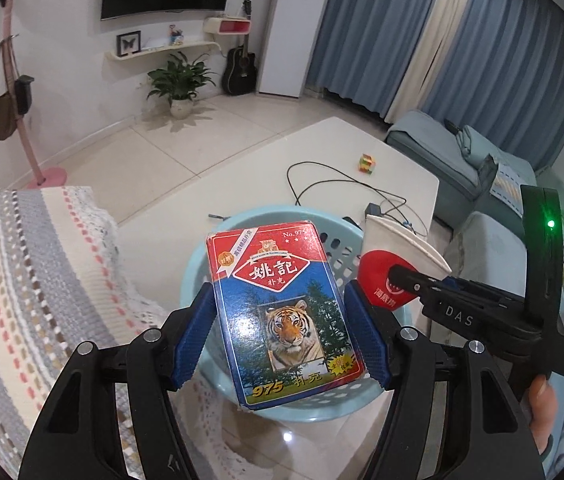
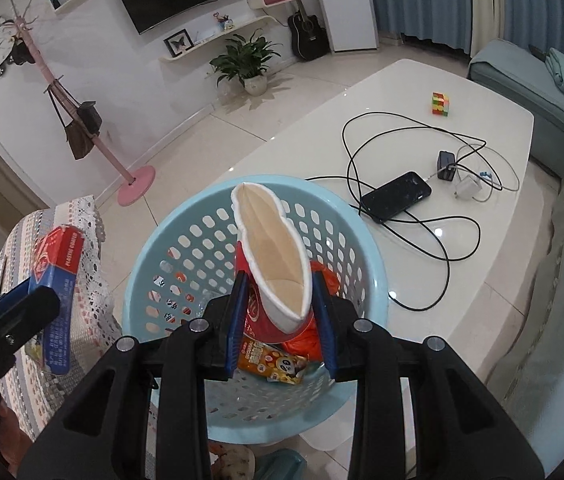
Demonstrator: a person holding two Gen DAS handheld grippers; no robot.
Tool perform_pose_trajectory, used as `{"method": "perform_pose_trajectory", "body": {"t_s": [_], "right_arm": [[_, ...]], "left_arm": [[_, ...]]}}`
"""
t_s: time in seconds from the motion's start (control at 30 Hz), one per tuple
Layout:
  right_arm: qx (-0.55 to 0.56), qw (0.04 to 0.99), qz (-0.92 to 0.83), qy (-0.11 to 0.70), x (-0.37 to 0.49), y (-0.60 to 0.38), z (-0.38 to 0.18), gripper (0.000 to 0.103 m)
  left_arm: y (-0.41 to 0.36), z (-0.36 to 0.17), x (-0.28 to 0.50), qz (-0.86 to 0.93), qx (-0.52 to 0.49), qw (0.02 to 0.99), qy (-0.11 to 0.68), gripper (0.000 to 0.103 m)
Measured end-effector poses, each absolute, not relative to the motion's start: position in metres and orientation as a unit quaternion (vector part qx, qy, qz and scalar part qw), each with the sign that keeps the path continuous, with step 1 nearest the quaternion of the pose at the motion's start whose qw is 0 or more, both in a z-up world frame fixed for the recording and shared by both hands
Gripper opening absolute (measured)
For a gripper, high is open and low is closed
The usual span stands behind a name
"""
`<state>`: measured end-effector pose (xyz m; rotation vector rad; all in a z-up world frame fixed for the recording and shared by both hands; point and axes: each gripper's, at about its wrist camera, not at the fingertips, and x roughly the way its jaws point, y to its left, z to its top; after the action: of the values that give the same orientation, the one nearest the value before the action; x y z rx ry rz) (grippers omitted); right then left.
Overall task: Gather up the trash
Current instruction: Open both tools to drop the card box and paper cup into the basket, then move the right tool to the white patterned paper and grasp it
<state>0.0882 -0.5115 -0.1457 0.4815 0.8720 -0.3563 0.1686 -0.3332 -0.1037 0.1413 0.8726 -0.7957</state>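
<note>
Above the basket (image 2: 362, 252) rim, left gripper (image 1: 282, 332) pinches a card box (image 1: 282, 312), right gripper (image 2: 278, 312) a flattened cup (image 2: 274, 256).

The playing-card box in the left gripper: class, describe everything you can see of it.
The playing-card box is a flat, glossy cardboard pack, red at the top with white Chinese characters and "No. 975", blue below with a tiger picture among trees. Its lower corner looks scuffed. It is closed and tilted, clamped at its long edges between the left gripper's blue pads, above the light blue basket. From the right wrist view its side reads "PLAYING CARDS".
</note>
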Motion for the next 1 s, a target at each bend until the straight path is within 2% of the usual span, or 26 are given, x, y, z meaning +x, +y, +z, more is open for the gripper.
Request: {"method": "perform_pose_trajectory", "body": {"t_s": [0.07, 0.13, 0.2, 0.23, 0.5, 1.0], "right_arm": [[0.229, 0.863, -0.172, 0.415, 0.086, -0.51, -0.145, 0.03], [0.236, 0.862, -0.169, 0.416, 0.086, -0.511, -0.144, 0.035], [0.239, 0.863, -0.169, 0.412, 0.084, -0.511, -0.143, 0.052], [0.24, 0.864, -0.172, 0.409, 0.083, -0.511, -0.141, 0.053], [0.247, 0.87, -0.163, 0.395, 0.079, -0.508, -0.128, 0.054], [0.186, 0.906, -0.096, 0.367, 0.105, -0.437, -0.084, 0.056]], "left_arm": [[-0.334, -0.104, 0.169, -0.377, 0.068, 0.827, 0.412, 0.065], [-0.334, -0.103, 0.168, -0.38, 0.065, 0.825, 0.413, 0.066], [-0.331, -0.102, 0.169, -0.379, 0.063, 0.825, 0.414, 0.067], [-0.328, -0.101, 0.168, -0.38, 0.059, 0.826, 0.414, 0.071], [-0.297, -0.089, 0.169, -0.381, 0.013, 0.83, 0.406, 0.078], [-0.182, -0.049, 0.162, -0.324, -0.048, 0.874, 0.359, 0.078]]}}
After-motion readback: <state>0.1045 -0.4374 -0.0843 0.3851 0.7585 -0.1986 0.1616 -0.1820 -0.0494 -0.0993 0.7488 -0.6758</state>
